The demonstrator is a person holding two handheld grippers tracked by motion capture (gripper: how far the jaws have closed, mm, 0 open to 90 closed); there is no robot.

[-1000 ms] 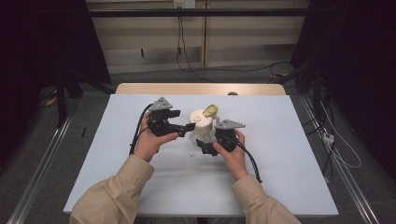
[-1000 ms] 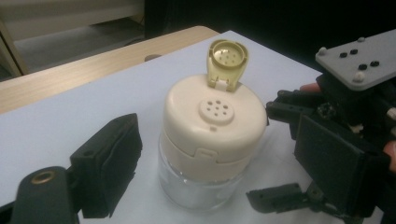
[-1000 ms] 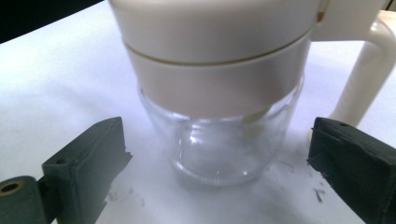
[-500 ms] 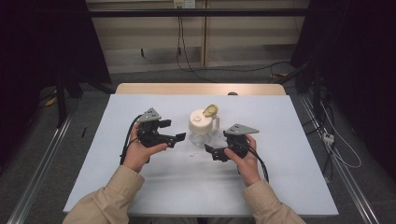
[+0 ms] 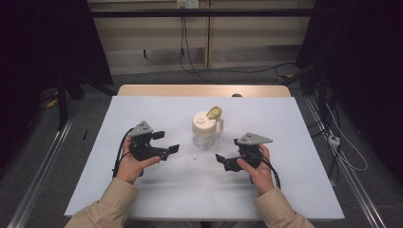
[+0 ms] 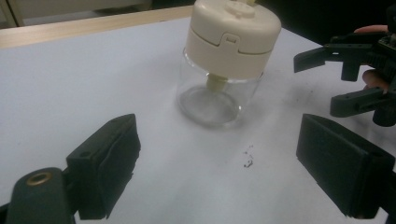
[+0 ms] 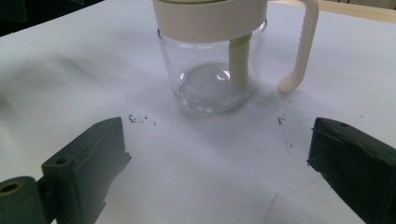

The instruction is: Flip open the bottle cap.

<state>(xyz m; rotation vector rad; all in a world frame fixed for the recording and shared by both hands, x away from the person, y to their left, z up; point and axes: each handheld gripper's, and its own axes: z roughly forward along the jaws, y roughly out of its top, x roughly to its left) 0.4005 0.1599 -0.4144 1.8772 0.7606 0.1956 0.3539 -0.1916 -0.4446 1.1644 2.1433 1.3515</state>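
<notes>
Glass cup (image 5: 205, 134) with cream lid (image 5: 204, 124) and side handle (image 7: 301, 46) stands upright mid-desk (image 5: 294, 180), lid seated, small yellowish piece (image 5: 214, 112) on top at the far side. Cup looks empty through the glass; a cream straw (image 7: 239, 58) runs down inside from the lid. Left gripper (image 5: 167, 142) is near the cup on its left, right gripper (image 5: 223, 161) near it on the near-right side, both apart from it and touching nothing. Left fingers (image 6: 107, 163) released, wide gap, bare desk between them; right fingers (image 7: 88, 163) likewise spread and empty. Both pairs point in at the cup, which sits central in each gripper view. Judgement: the work on the cup reads as either finished or between steps. Lid is on, cup is set down square, nothing is held. Can't tell from this whether the lid is latched or just resting. If anything is left, it's a re-approach and a fresh grip, since neither gripper is on the cup now. A few dark specks (image 6: 247, 158) on the desk beside the cup, plus smudges; not in the way.
</notes>
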